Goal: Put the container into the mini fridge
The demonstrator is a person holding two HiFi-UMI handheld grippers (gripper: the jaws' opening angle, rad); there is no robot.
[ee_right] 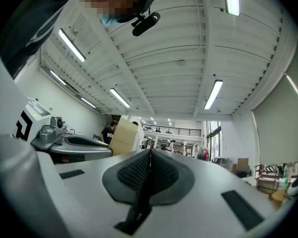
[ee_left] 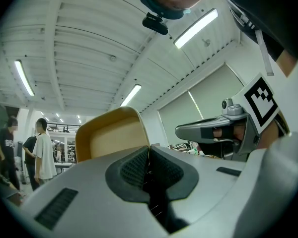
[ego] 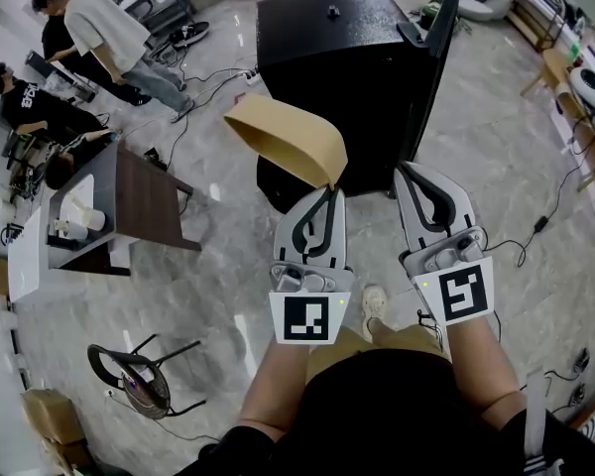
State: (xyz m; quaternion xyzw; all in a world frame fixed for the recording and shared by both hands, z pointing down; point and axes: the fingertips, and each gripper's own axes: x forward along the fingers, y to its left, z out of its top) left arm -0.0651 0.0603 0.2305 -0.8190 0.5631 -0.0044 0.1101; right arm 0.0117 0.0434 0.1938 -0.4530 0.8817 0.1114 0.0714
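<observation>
A tan, thin-walled container (ego: 283, 137) hangs in the air in front of the black mini fridge (ego: 337, 58), tilted with its opening facing down and left. My left gripper (ego: 331, 190) is shut on the container's near rim. In the left gripper view the container (ee_left: 111, 135) rises just beyond the closed left gripper (ee_left: 149, 148). The fridge door (ego: 439, 30) stands open at the fridge's right side. My right gripper (ego: 404, 168) is level with the left one, to its right, shut with nothing in it. In the right gripper view the right gripper (ee_right: 150, 152) shows its pads pressed together.
A dark low table (ego: 144, 201) with white cups stands at the left, a round stool (ego: 129, 377) at the lower left. Several people (ego: 104, 38) are at the upper left. Cables (ego: 535, 231) run over the marble floor. Shelves line the right edge.
</observation>
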